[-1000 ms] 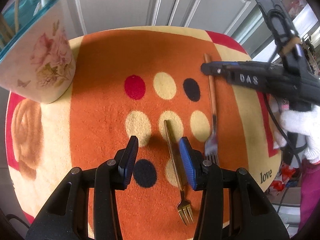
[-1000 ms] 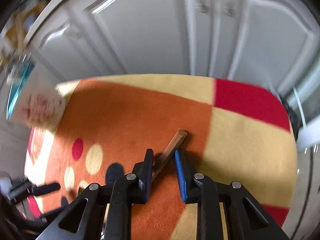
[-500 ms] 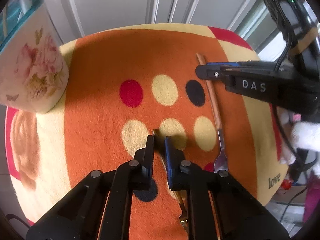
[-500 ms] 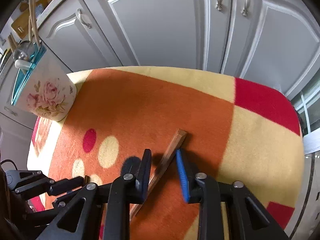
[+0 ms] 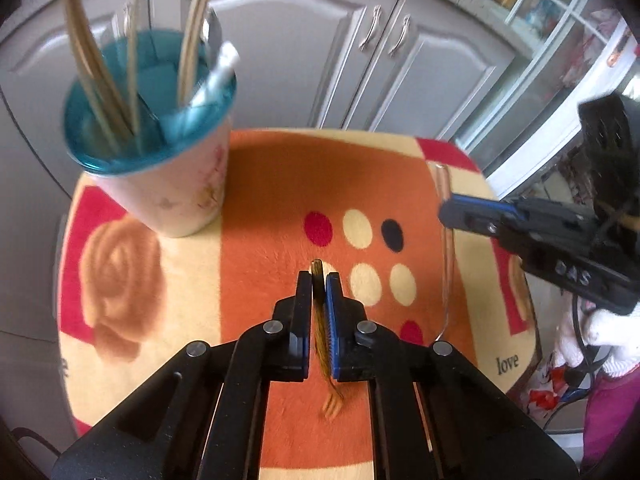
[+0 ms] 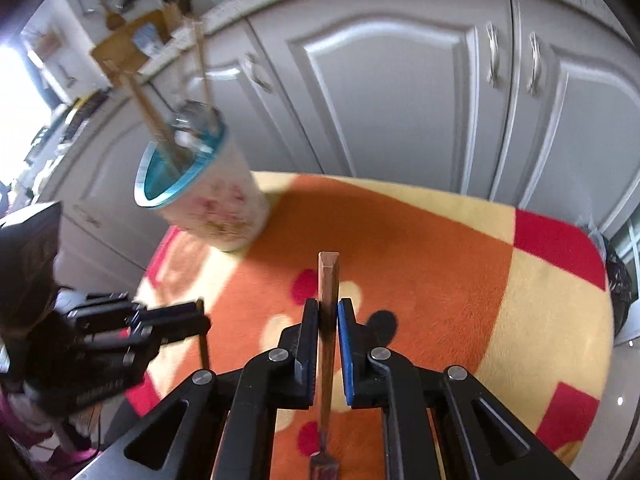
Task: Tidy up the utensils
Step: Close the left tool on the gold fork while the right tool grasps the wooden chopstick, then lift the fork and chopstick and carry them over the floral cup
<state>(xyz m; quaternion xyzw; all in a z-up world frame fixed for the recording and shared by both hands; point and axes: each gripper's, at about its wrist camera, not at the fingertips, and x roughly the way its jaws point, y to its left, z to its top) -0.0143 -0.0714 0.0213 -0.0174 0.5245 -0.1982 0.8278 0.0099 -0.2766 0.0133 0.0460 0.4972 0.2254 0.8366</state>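
My left gripper (image 5: 319, 280) is shut on the gold fork (image 5: 320, 332), lifted above the mat with its tines (image 5: 333, 404) hanging down toward me. My right gripper (image 6: 328, 310) is shut on the wooden-handled fork (image 6: 328, 280), handle pointing forward, metal head (image 6: 322, 466) below the jaws. The floral utensil cup (image 5: 176, 188) with a teal inside holds several chopsticks and utensils at the table's back left; it also shows in the right wrist view (image 6: 212, 204). The right gripper appears in the left wrist view (image 5: 476, 216), holding its fork (image 5: 448, 264) at the right.
An orange, cream and red dotted mat (image 5: 280, 184) covers the small round table. Grey cabinet doors (image 5: 320, 60) stand close behind it. The left gripper shows at the left of the right wrist view (image 6: 176, 320).
Both grippers have closed on their forks and lifted them off the mat. The cup now sits nearer and lower in both views.
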